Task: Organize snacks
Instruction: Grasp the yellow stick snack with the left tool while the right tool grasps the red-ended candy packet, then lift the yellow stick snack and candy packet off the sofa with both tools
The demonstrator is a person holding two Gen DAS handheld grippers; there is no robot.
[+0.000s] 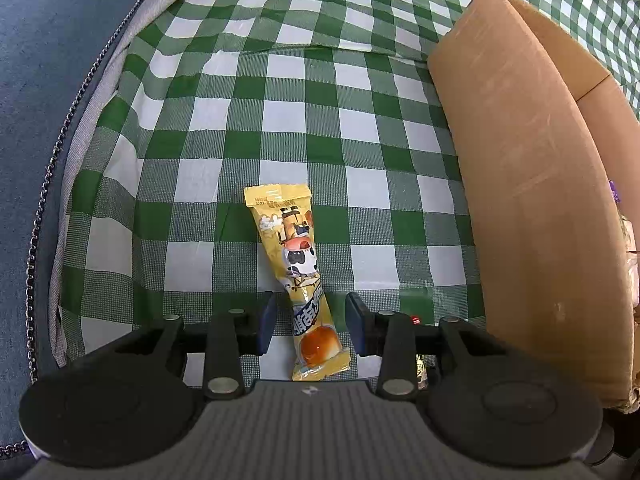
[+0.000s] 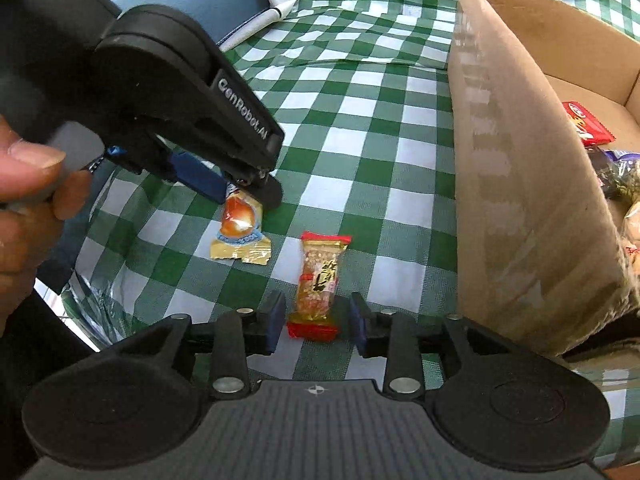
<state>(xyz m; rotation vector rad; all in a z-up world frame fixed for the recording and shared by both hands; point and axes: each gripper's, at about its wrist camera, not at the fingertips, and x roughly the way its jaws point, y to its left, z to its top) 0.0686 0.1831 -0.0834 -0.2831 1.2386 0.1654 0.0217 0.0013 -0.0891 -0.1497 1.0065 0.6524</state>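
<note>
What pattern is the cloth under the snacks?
Green-and-white checks on the tablecloth, clearest in the left wrist view.

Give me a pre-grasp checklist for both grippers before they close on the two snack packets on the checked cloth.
1. Yellow snack packet lies between the left gripper fingers: ok.
2. Left jaws are open, with a gap to the packet on each side: ok.
3. Red-ended snack packet lies between the right gripper fingers: ok.
4. Right jaws are open, with the pads clear of the wrapper: ok.
5. The two packets lie apart on the checked cloth, not overlapping: ok.
6. Cardboard box is open at the top, with snacks already inside: ok. How much room remains: cannot tell.
</note>
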